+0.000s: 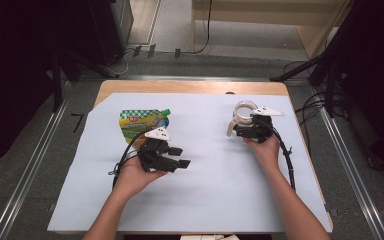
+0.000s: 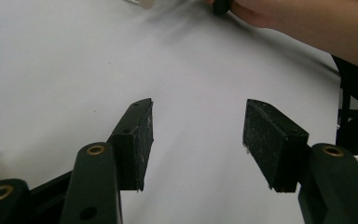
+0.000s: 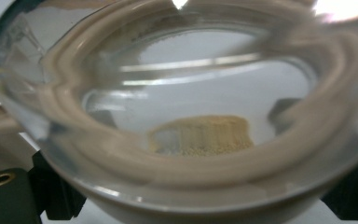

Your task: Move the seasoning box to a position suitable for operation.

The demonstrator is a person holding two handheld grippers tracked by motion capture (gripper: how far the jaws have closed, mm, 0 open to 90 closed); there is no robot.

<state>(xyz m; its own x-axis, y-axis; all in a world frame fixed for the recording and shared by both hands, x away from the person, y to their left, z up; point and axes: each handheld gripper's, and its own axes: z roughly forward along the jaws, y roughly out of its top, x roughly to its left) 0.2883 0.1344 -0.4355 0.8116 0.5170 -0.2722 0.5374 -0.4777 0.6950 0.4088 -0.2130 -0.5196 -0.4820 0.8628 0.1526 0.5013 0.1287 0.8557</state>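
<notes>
The right gripper (image 1: 244,131) is held out at the far right of the white sheet (image 1: 205,200), and a clear glass jar (image 1: 243,112) is pinched between its jaws. The left gripper (image 1: 176,157) is rested low with its jaws held apart around nothing. A green and yellow pouch (image 1: 142,122) is laid just behind it.

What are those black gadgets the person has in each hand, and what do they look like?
They are handheld grippers. The left gripper and right gripper are black, each topped by a pale three-cornered plate and trailing a black cable. Up close, the left gripper's jaws are dark bars with brass-coloured rivets and flat black pads. The forearms are bare, with no sleeves.
</notes>
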